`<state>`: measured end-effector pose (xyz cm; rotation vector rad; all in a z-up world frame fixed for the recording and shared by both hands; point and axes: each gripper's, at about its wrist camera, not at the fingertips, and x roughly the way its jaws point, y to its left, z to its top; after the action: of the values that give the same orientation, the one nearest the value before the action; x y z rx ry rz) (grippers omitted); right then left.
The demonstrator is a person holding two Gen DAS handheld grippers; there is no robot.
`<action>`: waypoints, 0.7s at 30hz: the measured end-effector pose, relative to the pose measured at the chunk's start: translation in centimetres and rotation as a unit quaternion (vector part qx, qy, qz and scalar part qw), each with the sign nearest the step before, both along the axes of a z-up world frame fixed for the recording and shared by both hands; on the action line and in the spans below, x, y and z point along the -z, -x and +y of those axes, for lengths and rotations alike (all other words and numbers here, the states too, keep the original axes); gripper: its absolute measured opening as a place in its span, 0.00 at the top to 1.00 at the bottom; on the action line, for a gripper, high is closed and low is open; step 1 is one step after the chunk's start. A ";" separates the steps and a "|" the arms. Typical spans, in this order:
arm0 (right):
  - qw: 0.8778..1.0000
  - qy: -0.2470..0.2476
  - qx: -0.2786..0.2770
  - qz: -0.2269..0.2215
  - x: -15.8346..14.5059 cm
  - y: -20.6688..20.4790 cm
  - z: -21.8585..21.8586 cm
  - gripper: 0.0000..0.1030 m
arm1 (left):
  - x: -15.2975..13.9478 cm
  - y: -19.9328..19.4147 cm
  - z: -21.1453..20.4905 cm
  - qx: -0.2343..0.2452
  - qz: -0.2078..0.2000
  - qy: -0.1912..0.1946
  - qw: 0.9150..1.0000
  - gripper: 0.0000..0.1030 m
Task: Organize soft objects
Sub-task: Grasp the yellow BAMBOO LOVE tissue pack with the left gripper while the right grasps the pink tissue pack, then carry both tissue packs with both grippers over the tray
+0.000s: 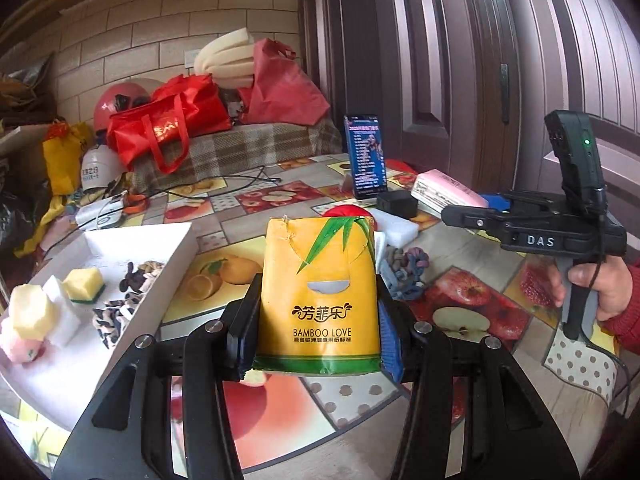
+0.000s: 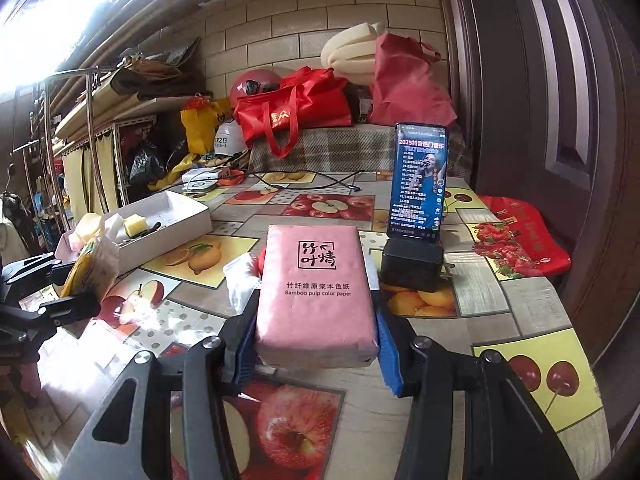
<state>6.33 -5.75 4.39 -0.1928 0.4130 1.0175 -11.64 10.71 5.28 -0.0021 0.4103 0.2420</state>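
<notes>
Now we note the left gripper (image 1: 316,332) clamped on a yellow tissue pack (image 1: 318,296), held above the fruit-print table (image 1: 472,252) beside the white box (image 1: 176,256) of sponges (image 1: 82,284). Our right gripper (image 2: 316,336) grasps a pink tissue pack (image 2: 316,292) near the phone (image 2: 418,182).

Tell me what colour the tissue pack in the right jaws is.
Pink soft tissue pack with black print; right wrist view.
</notes>
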 end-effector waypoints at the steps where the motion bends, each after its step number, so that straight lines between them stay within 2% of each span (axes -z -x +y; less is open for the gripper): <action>1: 1.000 -0.001 -0.011 -0.001 0.0 0.7 0.6 0.51 | -0.1 0.4 0.7 -0.010 -0.005 0.002 1.000 0.52; 5: 0.999 -0.005 -0.040 -0.013 -0.1 3.5 2.5 0.51 | -0.2 2.4 3.7 -0.053 -0.034 0.009 0.998 0.52; 13: 0.997 -0.007 -0.069 -0.023 -0.1 5.8 6.8 0.51 | -0.2 4.8 8.0 -0.130 -0.044 -0.003 0.991 0.52; 21: 0.995 -0.005 -0.093 -0.023 0.1 7.6 11.1 0.51 | 0.1 7.1 12.2 -0.198 -0.048 -0.008 0.979 0.52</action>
<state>-1.31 5.39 4.29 -0.2479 0.3530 1.1949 -18.76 22.88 5.19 -0.0807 0.3084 0.6362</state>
